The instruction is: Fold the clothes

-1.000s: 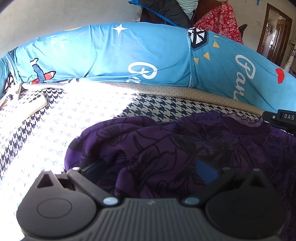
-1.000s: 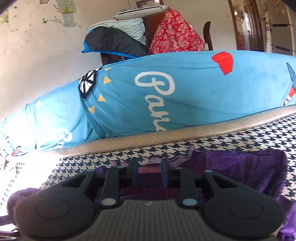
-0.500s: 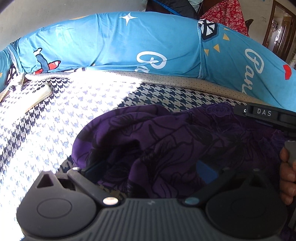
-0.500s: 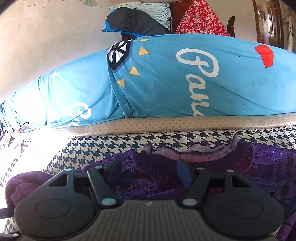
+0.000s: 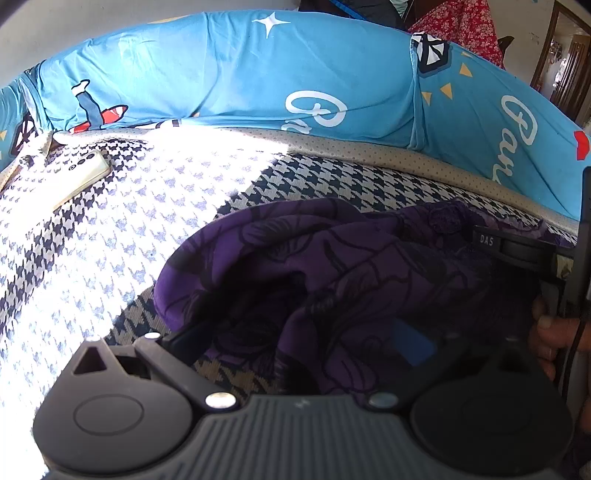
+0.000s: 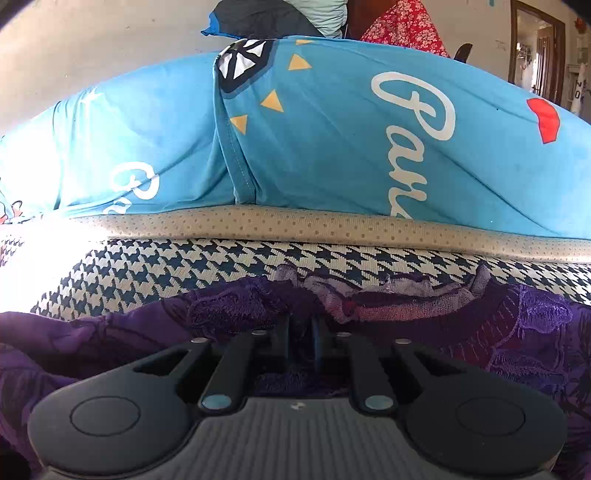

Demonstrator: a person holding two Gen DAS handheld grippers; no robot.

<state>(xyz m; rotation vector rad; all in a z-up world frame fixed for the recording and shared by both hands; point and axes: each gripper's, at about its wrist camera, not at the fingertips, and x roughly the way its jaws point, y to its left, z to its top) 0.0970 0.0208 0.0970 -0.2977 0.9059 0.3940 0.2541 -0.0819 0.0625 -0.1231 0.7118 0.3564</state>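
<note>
A: Purple floral garment (image 5: 332, 266), where's it at?
B: Bunched up on the houndstooth bed cover (image 5: 140, 206), toward the near/right side of the bed. Embroidered edge shows in the right wrist view (image 6: 406, 295), lying on the check cover.
A: Left gripper (image 5: 295, 343)?
B: Jaws spread wide, cloth draped over and between them. Blue pad of one finger peeks through the folds. Not pinching anything I can see.
A: Right gripper (image 6: 300, 339)?
B: Jaws pressed nearly together, purple cloth nipped in the thin gap, garment bulging on both sides.
A: Anything else of the rig?
B: Right gripper body w/ "DAS" label at the right edge of the left wrist view, a hand (image 5: 554, 332) wrapped round its handle, touching the garment.
A: Surroundings?
B: Beige dotted mattress edge (image 6: 295, 225) behind the cover, then long blue printed pillow (image 5: 258, 74) w/ white script along the back. Phone (image 5: 83, 171) lying flat far left on the cover, well apart from the garment, in strong sunlight. Red floral cloth (image 6: 406, 22) + dark bundle behind the pillow.
</note>
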